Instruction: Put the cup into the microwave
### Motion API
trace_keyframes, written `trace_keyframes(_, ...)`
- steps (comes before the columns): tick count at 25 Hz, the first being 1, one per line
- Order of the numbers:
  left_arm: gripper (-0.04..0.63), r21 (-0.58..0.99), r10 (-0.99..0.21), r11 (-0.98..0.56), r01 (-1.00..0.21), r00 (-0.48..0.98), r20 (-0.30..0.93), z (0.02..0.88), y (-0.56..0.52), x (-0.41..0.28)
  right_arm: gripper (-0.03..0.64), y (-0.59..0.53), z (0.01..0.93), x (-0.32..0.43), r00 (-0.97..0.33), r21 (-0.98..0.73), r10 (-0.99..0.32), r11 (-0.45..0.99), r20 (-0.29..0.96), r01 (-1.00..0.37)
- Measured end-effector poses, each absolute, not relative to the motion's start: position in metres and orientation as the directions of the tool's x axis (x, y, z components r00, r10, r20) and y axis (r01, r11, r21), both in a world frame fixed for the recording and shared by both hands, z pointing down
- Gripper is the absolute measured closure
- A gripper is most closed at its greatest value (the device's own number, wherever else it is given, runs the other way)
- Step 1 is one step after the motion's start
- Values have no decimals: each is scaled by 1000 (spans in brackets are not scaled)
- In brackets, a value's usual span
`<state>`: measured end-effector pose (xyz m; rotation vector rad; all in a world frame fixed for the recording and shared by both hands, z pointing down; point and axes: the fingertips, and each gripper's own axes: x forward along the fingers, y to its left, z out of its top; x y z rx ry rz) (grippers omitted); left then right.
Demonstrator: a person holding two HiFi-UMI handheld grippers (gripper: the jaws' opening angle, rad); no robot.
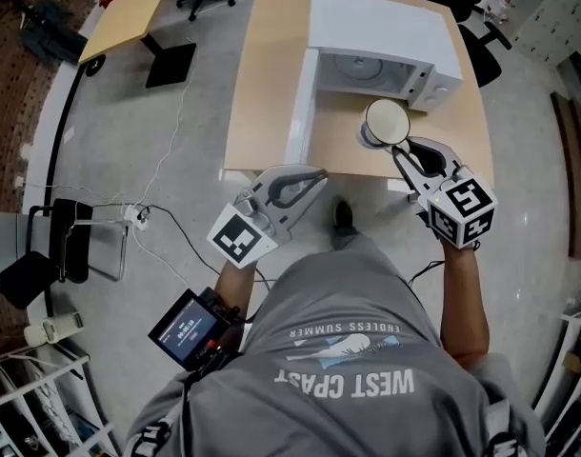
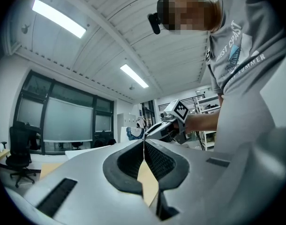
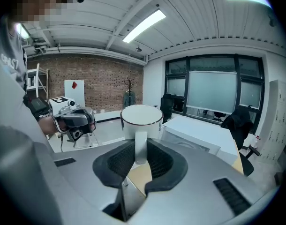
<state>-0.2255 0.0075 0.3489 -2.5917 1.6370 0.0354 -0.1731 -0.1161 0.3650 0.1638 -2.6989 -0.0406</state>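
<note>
A white cup (image 1: 386, 122) with a dark rim hangs upright over the wooden table (image 1: 267, 93), just in front of the white microwave (image 1: 376, 22). My right gripper (image 1: 399, 150) is shut on the cup's handle (image 3: 140, 146), and the cup's body (image 3: 141, 117) stands just past the jaw tips (image 3: 140, 154). The microwave's door (image 1: 301, 108) stands swung open to the left, showing the cavity and turntable (image 1: 362, 68). My left gripper (image 1: 318, 175) is shut with nothing between its pads and hovers by the table's front edge, left of the cup. In the left gripper view the jaws (image 2: 144, 143) meet in a thin line.
A second wooden desk (image 1: 129, 12) stands at the far left, with office chairs behind both tables. Cables and a power strip (image 1: 138, 215) lie on the floor beside a black chair (image 1: 57, 246). A small screen device (image 1: 186, 329) hangs at the person's waist.
</note>
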Motion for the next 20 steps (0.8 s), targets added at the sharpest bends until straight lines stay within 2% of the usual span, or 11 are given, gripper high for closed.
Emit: trace_keyframes(20, 572, 37, -895, -446, -894, 446, 5, 377, -60, -227, 541, -191, 406, -202, -876, -19, -79, 995, 477, -100)
